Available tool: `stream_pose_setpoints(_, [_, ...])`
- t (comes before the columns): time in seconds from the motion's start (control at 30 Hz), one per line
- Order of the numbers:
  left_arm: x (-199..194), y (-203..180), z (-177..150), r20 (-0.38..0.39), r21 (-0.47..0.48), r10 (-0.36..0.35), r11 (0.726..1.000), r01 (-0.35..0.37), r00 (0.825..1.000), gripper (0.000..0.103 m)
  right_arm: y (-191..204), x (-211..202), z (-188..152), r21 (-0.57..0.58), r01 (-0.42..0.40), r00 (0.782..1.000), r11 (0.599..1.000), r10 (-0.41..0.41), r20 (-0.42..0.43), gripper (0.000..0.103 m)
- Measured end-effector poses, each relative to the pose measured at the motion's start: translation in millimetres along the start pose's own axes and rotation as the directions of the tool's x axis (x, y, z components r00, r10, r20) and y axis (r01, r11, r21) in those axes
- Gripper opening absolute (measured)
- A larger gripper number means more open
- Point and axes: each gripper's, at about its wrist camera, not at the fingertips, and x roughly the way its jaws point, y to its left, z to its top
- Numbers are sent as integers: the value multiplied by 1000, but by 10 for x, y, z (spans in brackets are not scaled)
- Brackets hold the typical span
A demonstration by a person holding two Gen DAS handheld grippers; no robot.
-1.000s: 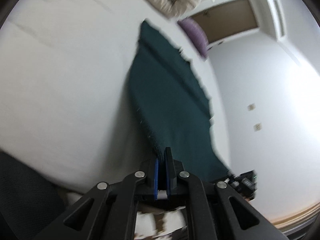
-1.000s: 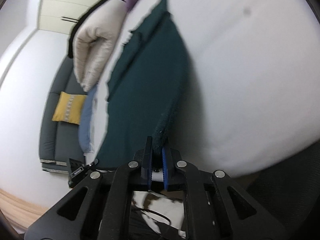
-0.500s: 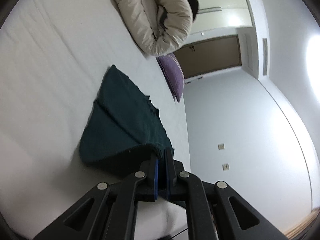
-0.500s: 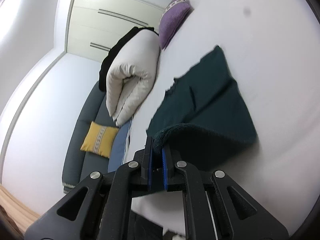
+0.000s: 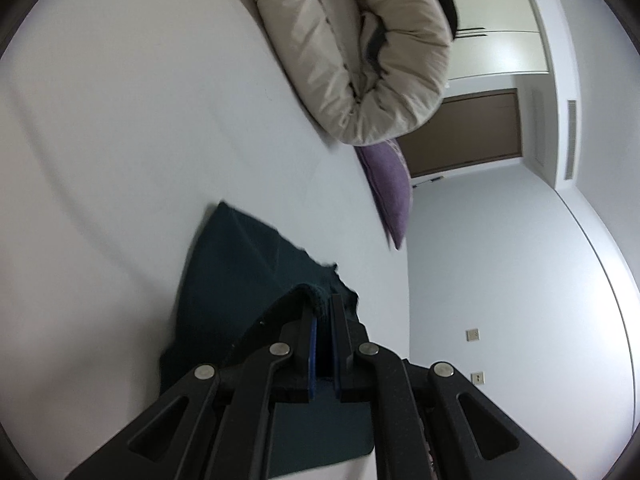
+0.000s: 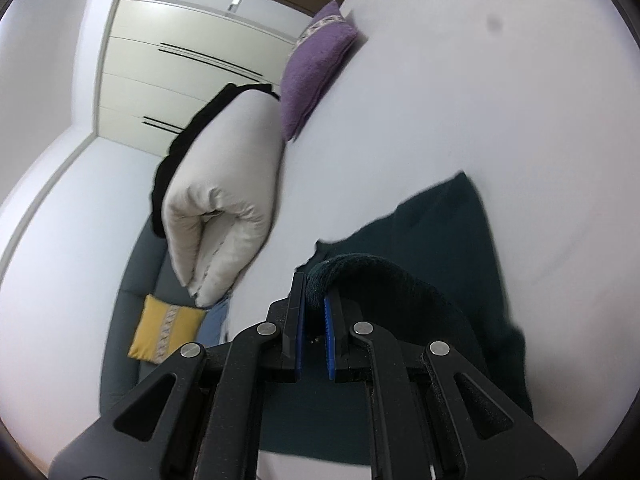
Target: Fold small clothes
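A dark teal garment (image 5: 236, 272) lies on the white bed (image 5: 120, 140), its near part lifted and doubled over its far part. My left gripper (image 5: 322, 308) is shut on one near edge of the cloth, which bulges out between its blue pads. In the right wrist view the same teal garment (image 6: 452, 232) arches up from the sheet (image 6: 460, 80) into my right gripper (image 6: 318, 292), shut on the other near edge. Both grippers hang just above the garment's far half.
A rolled beige duvet (image 5: 360, 52) lies on the bed beyond the garment, a purple pillow (image 5: 392, 184) beside it. In the right wrist view a grey sofa (image 6: 136, 280) with a yellow cushion (image 6: 164, 332) stands past the bed's edge. Wardrobe doors (image 6: 192, 64) fill the far wall.
Both grippers have carried the garment's near edge forward over the rest of it. The cloth hung stretched out long before; now it lies doubled on the bed. The duvet looks closer.
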Motion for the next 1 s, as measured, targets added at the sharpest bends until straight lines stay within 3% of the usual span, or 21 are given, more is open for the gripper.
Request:
stream_pose_setpoints(0.37, [893, 171, 439, -16, 4, 152, 988, -152, 988, 8, -299, 1050, 562, 39, 151, 988, 988, -152, 17, 7])
stream_pose_setpoints(0.4, [960, 198, 459, -8, 9, 187, 982, -187, 982, 11, -347, 1157, 607, 40, 172, 985, 984, -172, 5, 9])
stream_pose_setpoints(0.43, [986, 222, 470, -5, 14, 207, 978, -207, 978, 25, -386, 1248, 646, 30, 213, 977, 977, -213, 8, 11])
stream_pose_setpoints(0.47, [1019, 241, 477, -8, 17, 217, 976, -217, 976, 32, -417, 1330, 670, 17, 247, 969, 969, -247, 5, 11])
stream_pose_setpoints(0.57, [957, 199, 483, 3, 29, 180, 983, -180, 984, 59, -488, 1459, 721, 27, 256, 967, 966, -256, -8, 20])
stream_pose_setpoints(0.6, [900, 156, 479, 18, 47, 191, 980, -192, 981, 70, -476, 1447, 728, 22, 248, 969, 969, -248, 4, 29])
stream_pose_setpoints(0.63, [847, 111, 464, 33, 64, 196, 978, -198, 980, 73, -458, 1428, 723, 11, 246, 969, 969, -246, 17, 41])
stream_pose_setpoints(0.7, [725, 13, 405, 46, 111, 203, 972, -207, 978, 73, -382, 1365, 703, -24, 277, 960, 961, -275, 53, 51])
stream_pose_setpoints(0.87, [506, -168, 137, 83, 240, 240, 937, -254, 967, 73, -248, 1191, 539, -130, 309, 951, 942, -305, 54, 51])
stream_pose_setpoints(1.0, [375, -185, -299, 116, 363, 316, 869, -337, 942, 72, -79, 1129, 216, -324, 384, 920, 865, -390, 50, 51])
